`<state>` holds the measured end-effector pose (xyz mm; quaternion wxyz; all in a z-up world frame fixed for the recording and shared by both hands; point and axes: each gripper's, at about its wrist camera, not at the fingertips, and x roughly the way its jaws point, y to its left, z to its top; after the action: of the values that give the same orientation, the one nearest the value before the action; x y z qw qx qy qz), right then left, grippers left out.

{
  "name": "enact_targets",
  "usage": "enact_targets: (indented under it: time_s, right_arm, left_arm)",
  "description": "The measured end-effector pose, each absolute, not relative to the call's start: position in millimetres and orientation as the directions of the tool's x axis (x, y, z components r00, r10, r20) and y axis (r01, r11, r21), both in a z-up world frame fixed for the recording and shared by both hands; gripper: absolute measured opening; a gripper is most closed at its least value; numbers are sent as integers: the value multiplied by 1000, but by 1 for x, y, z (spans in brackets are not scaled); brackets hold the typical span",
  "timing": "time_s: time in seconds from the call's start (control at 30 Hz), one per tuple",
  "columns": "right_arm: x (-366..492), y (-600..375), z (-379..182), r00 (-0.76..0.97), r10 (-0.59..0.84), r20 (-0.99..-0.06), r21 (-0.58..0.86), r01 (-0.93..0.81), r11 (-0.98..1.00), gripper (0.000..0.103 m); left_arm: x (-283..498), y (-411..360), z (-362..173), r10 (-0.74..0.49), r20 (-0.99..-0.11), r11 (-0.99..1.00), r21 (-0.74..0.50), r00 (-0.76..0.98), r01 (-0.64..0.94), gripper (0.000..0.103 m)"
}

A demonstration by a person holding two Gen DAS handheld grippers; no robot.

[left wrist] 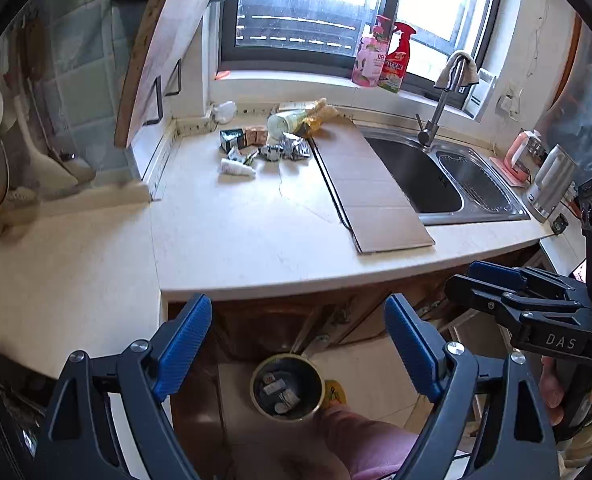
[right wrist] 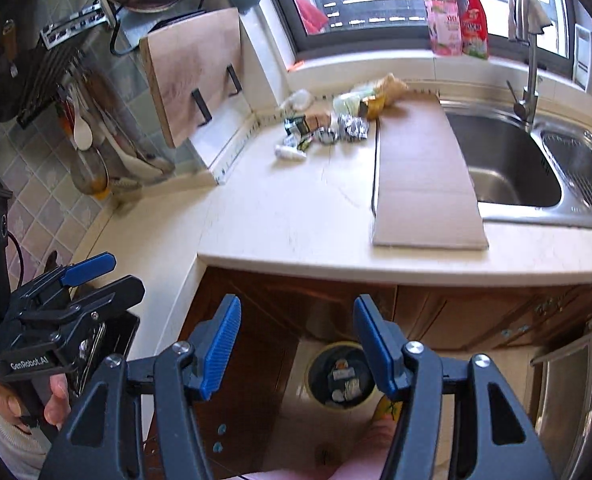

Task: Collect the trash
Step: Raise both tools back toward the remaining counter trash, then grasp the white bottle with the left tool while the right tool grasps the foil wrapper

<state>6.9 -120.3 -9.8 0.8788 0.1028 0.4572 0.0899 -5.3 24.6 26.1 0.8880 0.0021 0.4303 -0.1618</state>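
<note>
A pile of trash lies at the back of the cream counter (left wrist: 256, 232): a crumpled foil wrapper (left wrist: 294, 146), a white tissue (left wrist: 236, 168), a small dark box (left wrist: 232, 138) and a yellow snack bag (left wrist: 318, 118). The right wrist view shows the same foil wrapper (right wrist: 354, 128) and tissue (right wrist: 290, 153). On the floor below stands a round bin (left wrist: 253, 384) with several scraps in it, also in the right wrist view as the bin (right wrist: 311, 372). My left gripper (left wrist: 298, 344) hangs open and empty above the bin, well short of the pile. My right gripper (right wrist: 300, 348) is open and empty beside it.
A cardboard sheet (left wrist: 372, 184) lies on the counter and over the left edge of the steel sink (left wrist: 416, 176) with its faucet (left wrist: 436, 112). A kettle (left wrist: 548, 188) stands at the right. A cutting board (left wrist: 156, 60) leans at the left. A pink-clad leg (left wrist: 360, 440) is below.
</note>
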Motion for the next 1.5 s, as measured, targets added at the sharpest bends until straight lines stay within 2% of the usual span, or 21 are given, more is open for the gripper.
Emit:
enact_targets:
  time_s: [0.27, 0.47, 0.7, 0.8, 0.9, 1.0, 1.23, 1.5]
  right_arm:
    - [85, -142, -15, 567, 277, -775, 272, -95, 957, 64]
    - [176, -162, -33, 511, 301, -805, 275, -128, 953, 64]
    - [278, -187, -63, 449, 315, -836, 274, -155, 949, 64]
    - [317, -193, -80, 419, 317, -851, 277, -156, 948, 64]
    - [353, -197, -99, 389, 327, -861, 293, -145, 945, 70]
    - [382, -199, -116, 366, 343, -865, 315, -134, 939, 72]
    - [430, -200, -153, 299, 394, -869, 387, -85, 918, 72]
    - [452, -197, -178, 264, 417, -870, 415, -67, 907, 72]
  left_arm:
    - [69, 7, 24, -247, -766, 963, -123, 594, 241, 87]
    - [159, 1, 8, -235, -791, 972, -186, 565, 144, 87]
    - [261, -8, -38, -247, -833, 966, -254, 495, 54, 87]
    - [294, -8, -62, -255, -845, 958, -286, 471, 7, 83]
    - [323, -7, -81, -258, -852, 950, -310, 455, -43, 80]
    - [345, -2, -100, -262, -862, 937, -335, 435, -100, 74]
    - [372, 18, -135, -281, -867, 876, -407, 411, -260, 71]
    - [384, 26, -152, -291, -868, 832, -437, 402, -341, 68]
